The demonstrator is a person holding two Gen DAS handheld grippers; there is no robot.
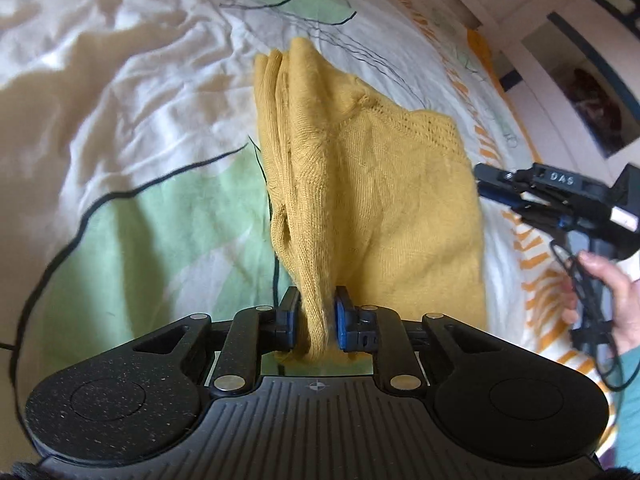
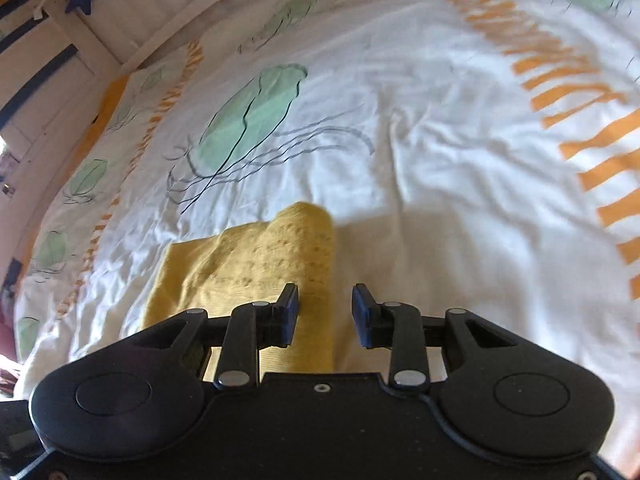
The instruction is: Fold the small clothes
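A mustard-yellow knitted garment (image 1: 360,184) lies partly folded on the bed. My left gripper (image 1: 316,320) is shut on a bunched edge of it and lifts that edge, so the fabric hangs in a ridge running away from me. The rest lies flat to the right. My right gripper (image 2: 325,316) is open and empty, just above the near edge of the garment (image 2: 256,264). It also shows in the left wrist view (image 1: 496,188) at the garment's right edge, held by a hand (image 1: 608,292).
The bed is covered by a rumpled white duvet (image 2: 440,140) with green leaf shapes and orange stripes. A white wall or headboard (image 2: 100,28) with a blue star runs along the far left. A cable hangs from the right gripper's handle (image 1: 592,312).
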